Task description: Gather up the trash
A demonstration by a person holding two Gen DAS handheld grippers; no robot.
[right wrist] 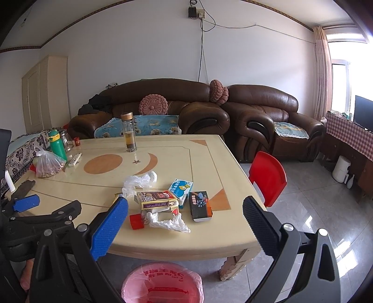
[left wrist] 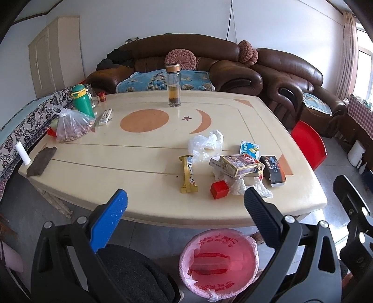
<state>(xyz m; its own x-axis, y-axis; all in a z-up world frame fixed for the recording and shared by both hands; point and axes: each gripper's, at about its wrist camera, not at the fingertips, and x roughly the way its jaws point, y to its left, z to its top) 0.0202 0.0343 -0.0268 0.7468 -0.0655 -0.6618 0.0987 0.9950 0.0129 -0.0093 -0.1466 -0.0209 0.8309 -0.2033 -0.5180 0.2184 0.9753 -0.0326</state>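
Both grippers, left [left wrist: 185,200] and right [right wrist: 185,207], hover with fingers apart and empty short of the counter's [left wrist: 144,200] near edge. Trash pile [left wrist: 237,167] lies near the counter's near-right corner; pink-lined bin [left wrist: 219,263] on the floor below that edge.

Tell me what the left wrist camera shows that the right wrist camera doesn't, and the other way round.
Only the left wrist view clearly shows the long gold snack wrapper lying flat on the cream table and the whole rim of the pink-lined trash bin.

Only the right wrist view shows the wall socket with its hanging cable, the checked tablecloth and the dark screen by the window.

Both show the pile of cardboard boxes, the small red cube, the glass tea bottle, the red plastic chair and both open grippers.
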